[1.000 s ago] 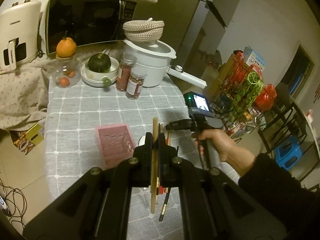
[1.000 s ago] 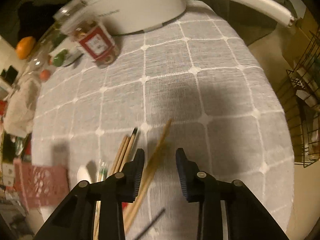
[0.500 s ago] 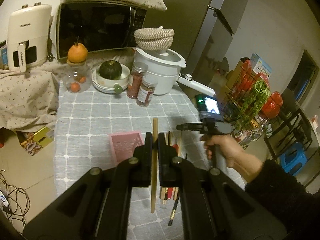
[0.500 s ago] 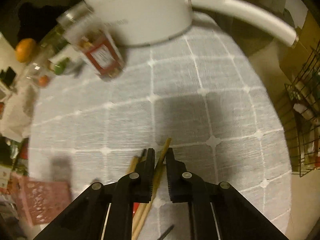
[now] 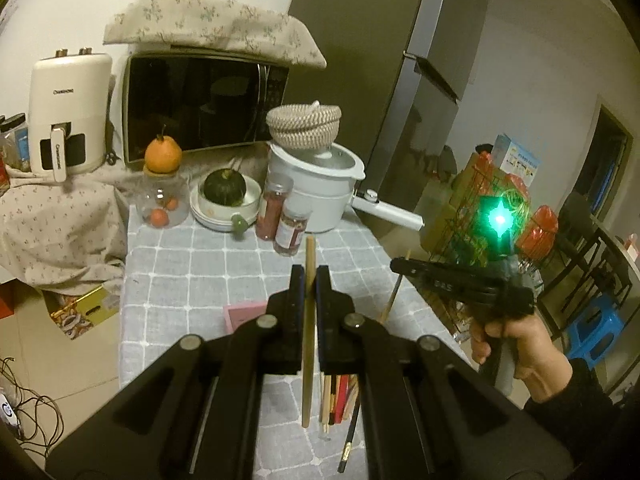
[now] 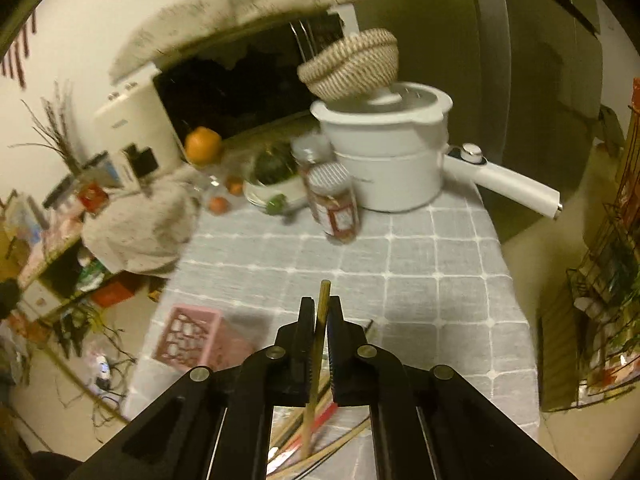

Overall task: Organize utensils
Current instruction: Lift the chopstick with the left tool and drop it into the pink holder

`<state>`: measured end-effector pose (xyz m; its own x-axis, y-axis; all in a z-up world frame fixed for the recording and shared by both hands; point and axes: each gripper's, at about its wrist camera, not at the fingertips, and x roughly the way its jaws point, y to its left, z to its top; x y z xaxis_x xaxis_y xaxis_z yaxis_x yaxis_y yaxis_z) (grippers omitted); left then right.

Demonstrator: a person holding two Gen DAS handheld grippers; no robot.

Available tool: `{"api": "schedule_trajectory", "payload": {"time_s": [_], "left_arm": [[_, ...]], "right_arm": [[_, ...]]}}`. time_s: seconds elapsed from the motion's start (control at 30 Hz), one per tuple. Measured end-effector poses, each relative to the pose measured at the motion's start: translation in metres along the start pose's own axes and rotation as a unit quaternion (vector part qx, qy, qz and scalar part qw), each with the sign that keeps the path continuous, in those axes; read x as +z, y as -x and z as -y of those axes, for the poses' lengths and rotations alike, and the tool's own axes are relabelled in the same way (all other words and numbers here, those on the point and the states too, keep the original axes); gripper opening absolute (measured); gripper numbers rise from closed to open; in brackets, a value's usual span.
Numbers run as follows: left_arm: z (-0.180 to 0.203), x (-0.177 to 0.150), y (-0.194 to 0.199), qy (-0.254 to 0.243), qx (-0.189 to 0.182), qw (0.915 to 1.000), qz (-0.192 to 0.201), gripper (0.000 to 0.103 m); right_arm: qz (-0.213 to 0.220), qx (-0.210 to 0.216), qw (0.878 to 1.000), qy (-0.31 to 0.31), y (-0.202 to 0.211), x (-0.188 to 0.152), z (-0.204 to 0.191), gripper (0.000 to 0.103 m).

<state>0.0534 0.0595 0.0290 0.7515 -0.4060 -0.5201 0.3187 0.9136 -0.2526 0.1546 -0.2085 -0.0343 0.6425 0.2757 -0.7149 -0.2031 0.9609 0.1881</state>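
Observation:
My left gripper (image 5: 309, 276) is shut on a wooden chopstick (image 5: 308, 332) and holds it above the grey checked table (image 5: 180, 272). My right gripper (image 6: 320, 310) is shut on another wooden chopstick (image 6: 318, 344), also lifted; the right gripper shows in the left wrist view (image 5: 404, 266) with that chopstick (image 5: 394, 296) hanging from it. A pink slotted basket (image 6: 190, 338) stands on the table at the left, partly hidden in the left wrist view (image 5: 244, 314). A loose pile of chopsticks (image 5: 340, 392) lies on the cloth under both grippers.
At the table's back stand a white pot (image 5: 316, 192) with a woven basket (image 5: 304, 126) on it, two spice jars (image 5: 284, 222), a bowl with a squash (image 5: 224, 196) and a glass jar (image 5: 162, 200). A microwave (image 5: 204, 104) is behind. A wire rack (image 5: 488, 216) stands right.
My right gripper closed on a wooden chopstick from the table and lifted it. Both grippers rose and tilted up, so the back of the table and the wall came into view.

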Motion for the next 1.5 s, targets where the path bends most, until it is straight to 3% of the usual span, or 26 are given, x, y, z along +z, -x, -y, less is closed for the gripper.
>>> {"api": "schedule_trajectory", "payload": {"time_s": [0.2, 0.43, 0.73, 1.2, 1.5], "left_arm": [[0.001, 0.007, 0.012, 0.005, 0.003, 0.9992, 0.039, 0.006], [-0.002, 0.020, 0.029, 0.015, 0.023, 0.9930, 0.115, 0.006], [-0.009, 0.022, 0.014, 0.011, 0.055, 0.9851, 0.163, 0.006], [-0.040, 0.004, -0.049, 0.024, 0.080, 0.9890, 0.122, 0.006], [-0.047, -0.004, -0.080, 0.021, 0.091, 0.9929, 0.074, 0.006]], "right_arm": [[0.046, 0.024, 0.999, 0.004, 0.040, 0.009, -0.015, 0.005], [0.109, 0.038, 0.993, 0.023, 0.084, 0.020, -0.031, 0.005], [0.127, 0.051, 0.990, 0.035, 0.100, 0.021, -0.040, 0.005], [0.110, 0.061, 0.991, 0.051, 0.089, 0.011, -0.050, 0.005], [0.104, 0.076, 0.990, 0.052, 0.086, 0.010, -0.058, 0.005]]}}
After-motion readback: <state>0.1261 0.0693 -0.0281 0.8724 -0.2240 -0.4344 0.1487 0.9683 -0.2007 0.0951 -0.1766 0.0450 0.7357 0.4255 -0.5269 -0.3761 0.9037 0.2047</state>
